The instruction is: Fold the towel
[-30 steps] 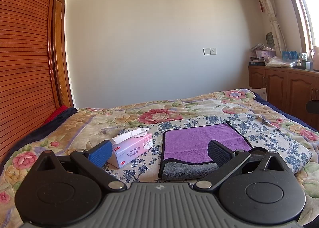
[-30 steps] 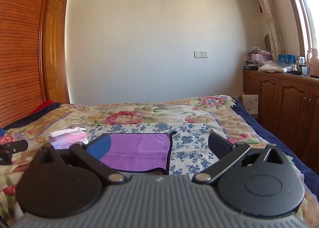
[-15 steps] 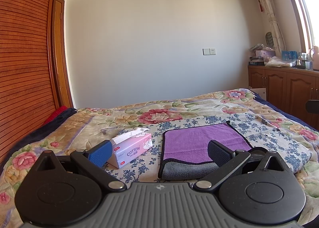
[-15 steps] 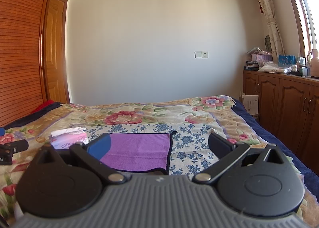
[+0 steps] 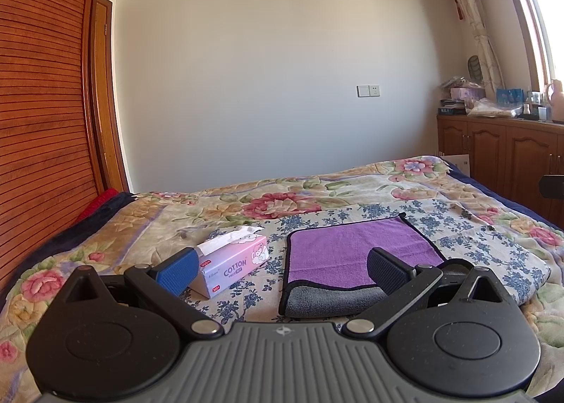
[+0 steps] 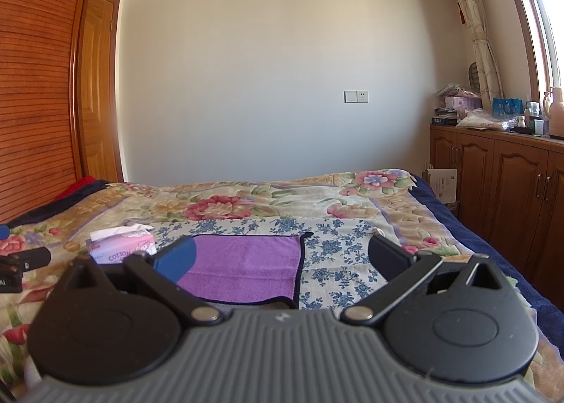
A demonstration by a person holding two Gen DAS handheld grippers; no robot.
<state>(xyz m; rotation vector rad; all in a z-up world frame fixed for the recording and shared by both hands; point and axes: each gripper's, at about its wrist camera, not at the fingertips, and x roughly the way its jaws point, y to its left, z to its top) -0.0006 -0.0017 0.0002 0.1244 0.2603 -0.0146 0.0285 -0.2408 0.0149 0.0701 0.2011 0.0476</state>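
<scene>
Both grippers, left gripper (image 5: 280, 270) and right gripper (image 6: 280, 258), hover spread wide above the purple towel (image 5: 359, 256) (tissue box (image 5: 234, 262) just beside it).

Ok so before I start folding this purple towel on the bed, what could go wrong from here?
1. The tissue box sits right beside the towel, so the left hand-held gripper, open now, might knock it while reaching for the near-left corner.
2. The towel's near edge is already turned over, showing grey; a grab there may pinch only one layer.
3. The floral bedspread is soft, so the right hand-held gripper, also open, could catch it along with the towel.
</scene>
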